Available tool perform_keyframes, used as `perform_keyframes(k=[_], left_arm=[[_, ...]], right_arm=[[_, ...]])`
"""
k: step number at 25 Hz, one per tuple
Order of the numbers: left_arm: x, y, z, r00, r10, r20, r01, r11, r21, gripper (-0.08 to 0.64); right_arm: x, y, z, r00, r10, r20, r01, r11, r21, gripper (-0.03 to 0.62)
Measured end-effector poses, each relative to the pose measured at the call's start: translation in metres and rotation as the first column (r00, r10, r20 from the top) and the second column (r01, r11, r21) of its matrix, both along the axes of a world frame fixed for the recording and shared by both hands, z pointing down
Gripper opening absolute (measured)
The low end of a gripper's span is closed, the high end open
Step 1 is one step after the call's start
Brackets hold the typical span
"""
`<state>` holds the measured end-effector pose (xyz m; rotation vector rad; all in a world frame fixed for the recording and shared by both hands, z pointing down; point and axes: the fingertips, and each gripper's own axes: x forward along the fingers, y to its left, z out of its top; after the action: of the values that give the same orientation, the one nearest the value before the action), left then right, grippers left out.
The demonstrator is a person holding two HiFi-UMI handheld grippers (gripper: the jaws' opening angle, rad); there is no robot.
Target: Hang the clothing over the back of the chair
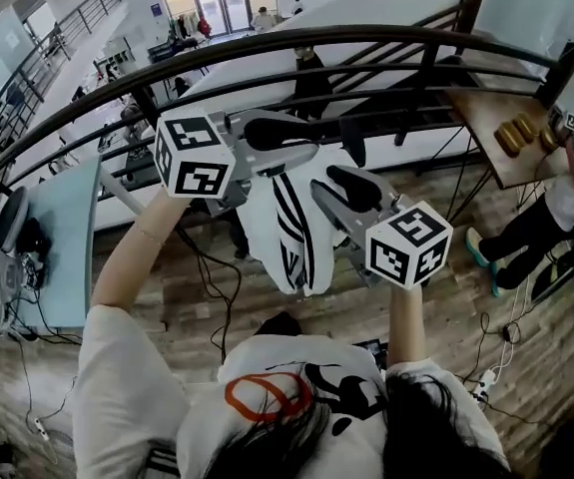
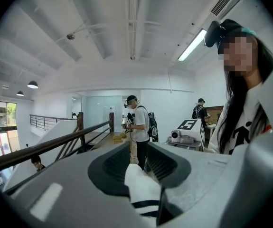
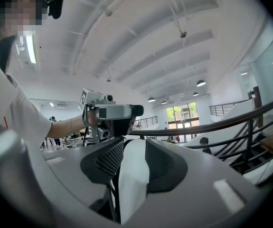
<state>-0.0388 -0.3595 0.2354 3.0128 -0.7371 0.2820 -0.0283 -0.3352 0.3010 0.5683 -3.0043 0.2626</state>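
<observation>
Beside the dark metal railing (image 1: 366,36), the left gripper (image 1: 285,138) and right gripper (image 1: 344,186) both pinch the white black-striped clothing (image 1: 288,233). No chair shows, so hanging is not yet done.

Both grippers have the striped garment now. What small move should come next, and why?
Probably keep both grips and turn to look for the chair, which no view shows: left gripper and right gripper each pinch the garment, hanging before the railing.

Clothing (image 1: 288,230): soft white cloth, dark stripes. Left tongs (image 2: 138,161) and right tongs (image 3: 134,160): matt grey plastic shells, black ribbed pads. Railing (image 1: 267,43) at 12 o'clock: smooth, dark, semi-gloss. Floor (image 1: 466,317): matt wood planks
</observation>
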Motion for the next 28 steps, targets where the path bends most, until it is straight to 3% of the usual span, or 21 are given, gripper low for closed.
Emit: perform_keyframes(k=[7, 15, 20, 28], left_arm=[[-0.008, 0.068, 0.006, 0.989, -0.111, -0.093, 0.110, 0.994, -0.016, 0.212], [0.003, 0.141, 0.050, 0.970, -0.234, -0.060, 0.236, 0.971, 0.032, 0.212], [-0.019, 0.172, 0.056, 0.923, -0.364, -0.128, 0.365, 0.931, -0.016, 0.212], [-0.040, 0.204, 0.086, 0.842, -0.501, -0.199, 0.488, 0.866, -0.112, 0.212]], right_arm=[[0.017, 0.052, 0.007, 1.000, -0.023, -0.019, 0.023, 1.000, 0.021, 0.152], [0.031, 0.107, 0.027, 0.999, -0.049, -0.023, 0.050, 0.999, 0.015, 0.132], [0.035, 0.127, 0.037, 0.998, -0.058, -0.002, 0.058, 0.998, -0.013, 0.120], [0.033, 0.141, 0.053, 0.998, -0.059, -0.007, 0.058, 0.998, -0.023, 0.095]])
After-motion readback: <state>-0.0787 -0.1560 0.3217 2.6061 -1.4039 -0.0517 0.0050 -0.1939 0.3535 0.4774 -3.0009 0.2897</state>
